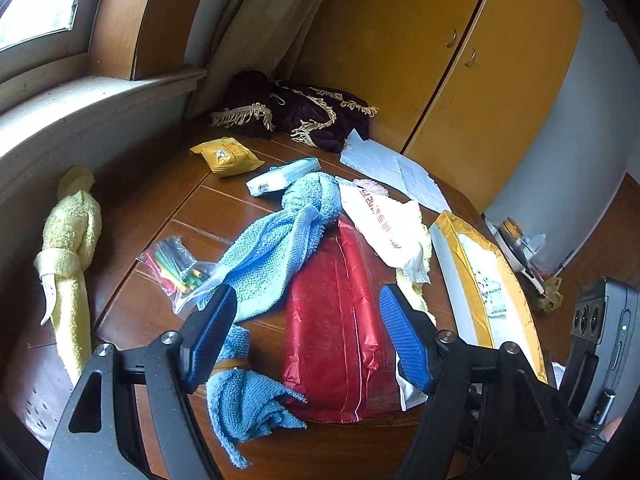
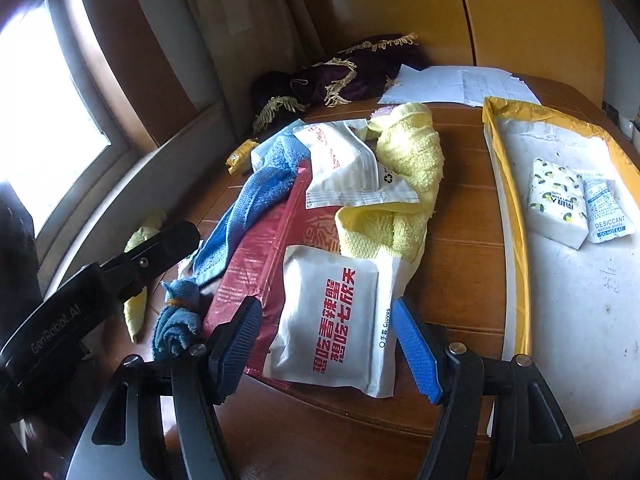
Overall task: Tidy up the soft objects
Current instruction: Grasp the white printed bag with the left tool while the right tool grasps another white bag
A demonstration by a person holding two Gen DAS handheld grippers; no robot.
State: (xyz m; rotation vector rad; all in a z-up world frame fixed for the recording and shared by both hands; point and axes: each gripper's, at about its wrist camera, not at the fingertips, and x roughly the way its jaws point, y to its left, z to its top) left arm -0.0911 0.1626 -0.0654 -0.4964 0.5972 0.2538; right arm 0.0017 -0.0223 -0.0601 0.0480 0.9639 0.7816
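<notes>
Centrally on the wooden table [image 1: 224,216], a heap of soft things is seen from both wrist cameras. A blue towel [image 1: 276,248] is laid with its long axis running from the near edge diagonally away toward the far right, its far end bunched into a rounded knot and its near end gathered by a yellowish band [image 1: 230,365] into a tuft [image 2: 176,320]. Partly beneath it, a red foil bag [image 1: 340,328] is stretched lengthwise away from the cameras. A yellow towel [image 2: 408,184] is crumpled on the far right part of the heap, overlapped by a torn white packet [image 2: 344,168], and a second white packet with red characters [image 2: 332,320] is rested on the red bag's near end, its print running along its length.

The left gripper [image 1: 308,336] is held above the near end of the red bag with its blue-padded jaws spread wide, nothing between them being pinched; the left pad [image 1: 212,332] is placed just over the blue towel. The right gripper [image 2: 328,348] is likewise held with jaws spread, the lettered packet being straddled but not squeezed.

A rolled yellow towel [image 1: 70,256] is laid apart at the left, pointing away along the wall. A tray with a yellow rim [image 2: 516,240] is set to the right, holding a patterned tissue pack [image 2: 556,204] and a desiccant sachet [image 2: 606,208] touching each other.
</notes>
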